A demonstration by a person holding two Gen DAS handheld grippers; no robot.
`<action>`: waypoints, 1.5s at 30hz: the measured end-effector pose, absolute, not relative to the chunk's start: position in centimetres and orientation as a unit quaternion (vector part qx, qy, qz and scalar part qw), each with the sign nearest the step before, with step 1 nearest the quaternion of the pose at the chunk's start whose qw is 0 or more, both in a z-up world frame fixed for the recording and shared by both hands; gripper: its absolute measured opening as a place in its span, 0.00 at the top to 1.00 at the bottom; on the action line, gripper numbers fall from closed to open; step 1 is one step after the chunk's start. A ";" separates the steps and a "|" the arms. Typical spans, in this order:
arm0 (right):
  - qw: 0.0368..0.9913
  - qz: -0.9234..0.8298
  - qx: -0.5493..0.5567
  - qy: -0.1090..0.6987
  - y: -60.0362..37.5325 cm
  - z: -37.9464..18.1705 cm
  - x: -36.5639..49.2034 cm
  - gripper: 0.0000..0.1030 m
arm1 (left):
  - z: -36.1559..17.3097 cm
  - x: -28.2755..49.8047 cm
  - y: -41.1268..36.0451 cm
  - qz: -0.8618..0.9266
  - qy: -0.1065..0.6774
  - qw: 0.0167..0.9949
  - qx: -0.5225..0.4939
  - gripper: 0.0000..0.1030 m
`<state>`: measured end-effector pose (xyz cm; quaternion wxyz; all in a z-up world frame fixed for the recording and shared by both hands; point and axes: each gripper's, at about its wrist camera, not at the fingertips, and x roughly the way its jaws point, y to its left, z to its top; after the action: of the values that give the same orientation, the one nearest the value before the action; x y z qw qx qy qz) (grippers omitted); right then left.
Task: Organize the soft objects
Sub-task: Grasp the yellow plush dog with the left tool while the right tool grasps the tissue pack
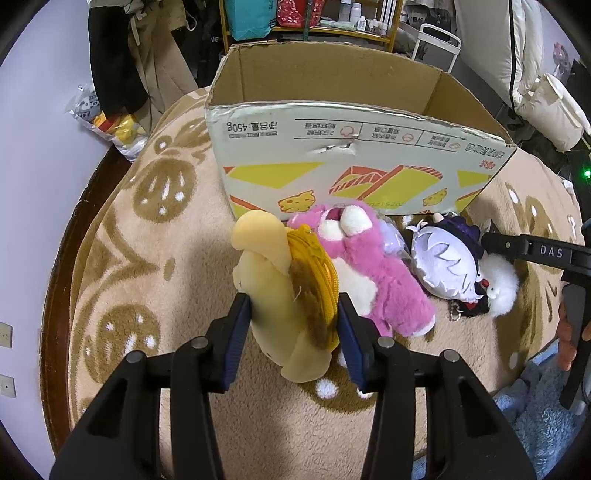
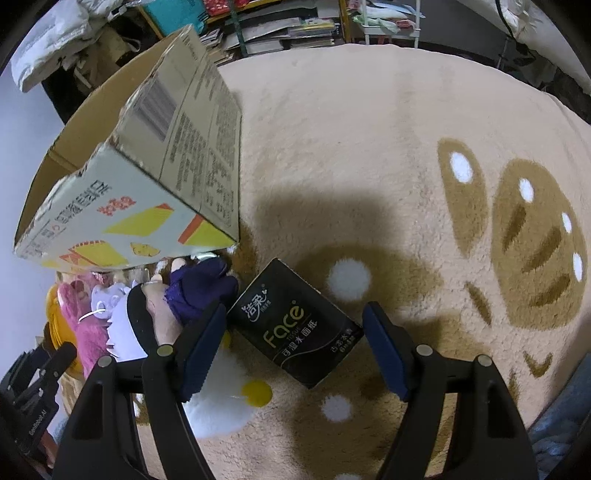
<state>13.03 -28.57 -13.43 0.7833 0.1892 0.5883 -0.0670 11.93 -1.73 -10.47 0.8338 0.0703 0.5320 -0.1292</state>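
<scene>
My left gripper (image 1: 293, 301) is shut on a yellow plush toy (image 1: 266, 258) with a zipped orange-brown pouch, its blue pads pressing both sides. Beside it lie a pink plush bear (image 1: 373, 266), a white-haired doll in a purple hat (image 1: 447, 262) and a white fluffy toy (image 1: 502, 280). All lie in front of an open cardboard box (image 1: 332, 162). My right gripper (image 2: 294, 309) points down, open, with a black tissue pack (image 2: 295, 328) lying on the rug between its fingers. The box (image 2: 147, 177) stands to its upper left, and the doll (image 2: 199, 291) is beside its left finger.
A beige rug with brown cookie patterns (image 2: 406, 129) covers the floor. Shelves with bags and bottles (image 1: 314, 22) stand behind the box. A plastic bag (image 1: 107, 122) leans on the left wall. Blue cloth (image 1: 535, 406) lies at the lower right.
</scene>
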 end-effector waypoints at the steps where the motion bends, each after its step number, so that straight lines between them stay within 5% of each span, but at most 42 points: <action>1: 0.784 -0.068 0.187 0.589 -28.4 -13.4 13.1 0.22 | -10.5 12.0 -1.7 -0.129 0.532 0.834 0.070 0.56; 22: 0.771 -0.065 0.169 0.610 -27.3 -14.0 13.4 0.17 | -10.8 12.2 -1.8 -0.128 0.533 0.833 0.070 0.54; 30: 0.773 -0.064 0.185 0.603 -27.8 -14.0 13.1 0.21 | -10.6 12.0 -1.7 -0.131 0.527 0.837 0.069 0.60; 45: 0.829 -0.041 0.144 0.538 -26.9 -8.1 10.8 0.21 | -7.9 10.4 -0.6 -0.124 0.493 0.860 0.051 0.62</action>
<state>10.78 -26.93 -8.12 0.8295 0.1442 0.5381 -0.0411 10.37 -0.56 -7.93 0.8596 0.0514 0.4931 -0.1236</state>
